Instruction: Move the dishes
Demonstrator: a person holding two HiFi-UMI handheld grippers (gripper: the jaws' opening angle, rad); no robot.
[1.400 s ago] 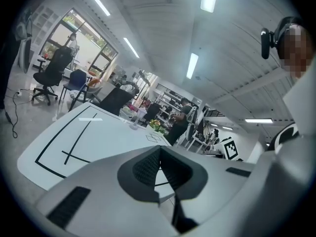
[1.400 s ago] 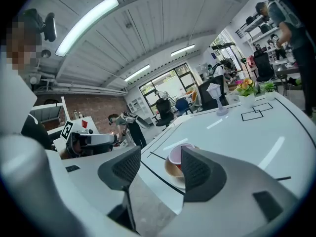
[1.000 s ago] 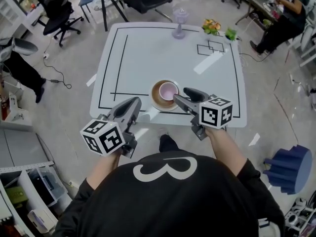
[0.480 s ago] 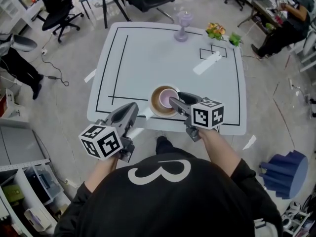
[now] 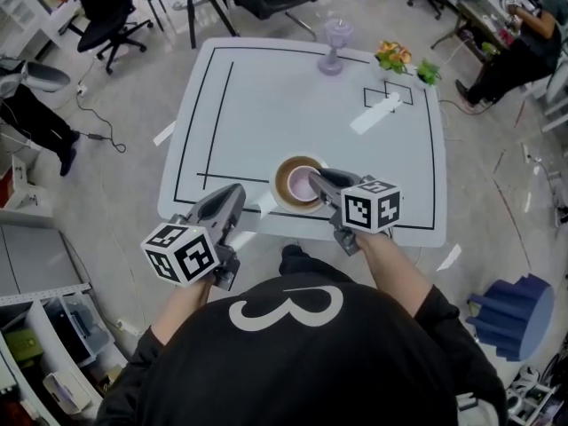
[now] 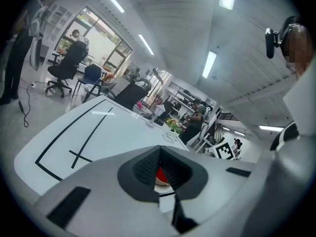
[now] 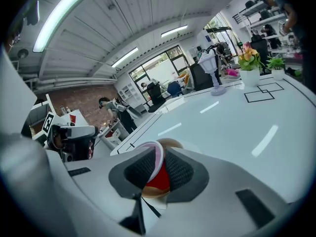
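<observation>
The pink bowl sits on a brown plate near the front edge of the white table. The right hand-held gripper has just closed its jaws on the bowl's near rim, one pad inside and one outside. The left hand-held gripper hangs to the plate's left at the table's front edge, jaws together and empty. A lilac goblet and flowers stand at the far edge.
</observation>
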